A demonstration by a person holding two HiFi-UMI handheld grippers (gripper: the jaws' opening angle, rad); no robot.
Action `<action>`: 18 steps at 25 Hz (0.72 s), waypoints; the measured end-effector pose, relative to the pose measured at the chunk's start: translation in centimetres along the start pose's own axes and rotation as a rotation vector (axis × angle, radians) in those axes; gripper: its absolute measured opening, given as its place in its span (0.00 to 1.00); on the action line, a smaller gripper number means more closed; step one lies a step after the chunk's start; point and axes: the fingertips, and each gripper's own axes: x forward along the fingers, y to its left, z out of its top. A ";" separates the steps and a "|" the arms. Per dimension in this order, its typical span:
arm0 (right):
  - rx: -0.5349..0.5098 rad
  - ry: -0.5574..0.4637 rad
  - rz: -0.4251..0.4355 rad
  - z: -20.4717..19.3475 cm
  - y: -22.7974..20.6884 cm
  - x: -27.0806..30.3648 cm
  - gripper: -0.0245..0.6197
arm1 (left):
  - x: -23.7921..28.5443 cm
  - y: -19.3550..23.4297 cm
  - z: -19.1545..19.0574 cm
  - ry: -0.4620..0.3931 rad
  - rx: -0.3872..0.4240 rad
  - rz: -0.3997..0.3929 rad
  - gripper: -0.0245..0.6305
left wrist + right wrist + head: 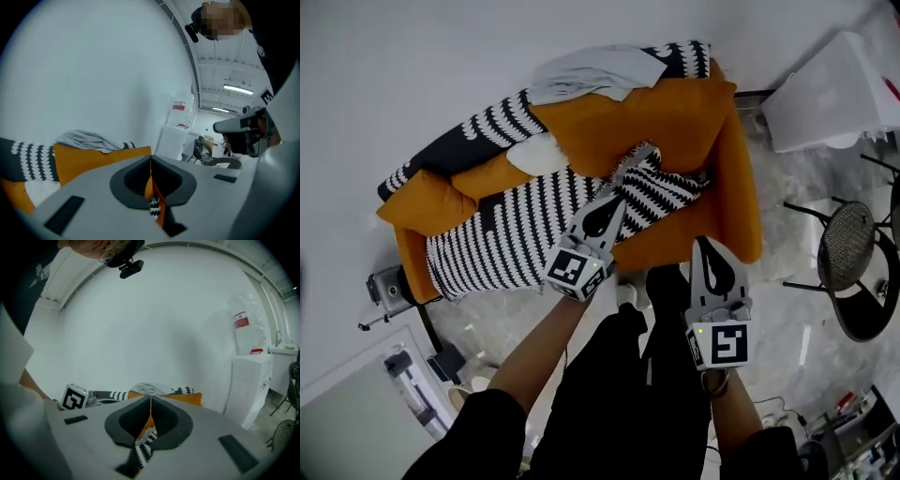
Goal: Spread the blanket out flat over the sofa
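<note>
Where grey marbled floor [792, 183] meets a white wall [441, 56], the orange fabric sofa [741, 197] carries the black-and-white patterned blanket [502, 239] lengthwise along its seat, flat at left, bunched at right. Left gripper [647, 153] sits right over that bunch, nearer; right gripper [705, 244] is off it at the sofa's front edge. Both pairs of fingers [89, 446] closed together, nothing clearly pinched.

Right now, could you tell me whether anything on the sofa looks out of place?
Yes. The black-and-white blanket is bunched into folds toward one end of the orange sofa rather than lying flat, and a grey cloth lies crumpled on top of the backrest.
</note>
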 end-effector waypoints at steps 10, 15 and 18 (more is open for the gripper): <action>0.031 0.098 0.034 -4.6 -6.9 5.1 0.10 | 12.4 9.4 -10.0 0.168 -0.007 0.049 0.22; 0.020 0.126 0.078 -8.4 -7.8 5.5 0.10 | 16.8 11.9 -16.2 0.286 0.063 0.016 0.27; 0.017 0.165 0.119 -10.6 -6.4 5.4 0.10 | 18.4 12.7 -18.6 0.325 0.094 -0.055 0.30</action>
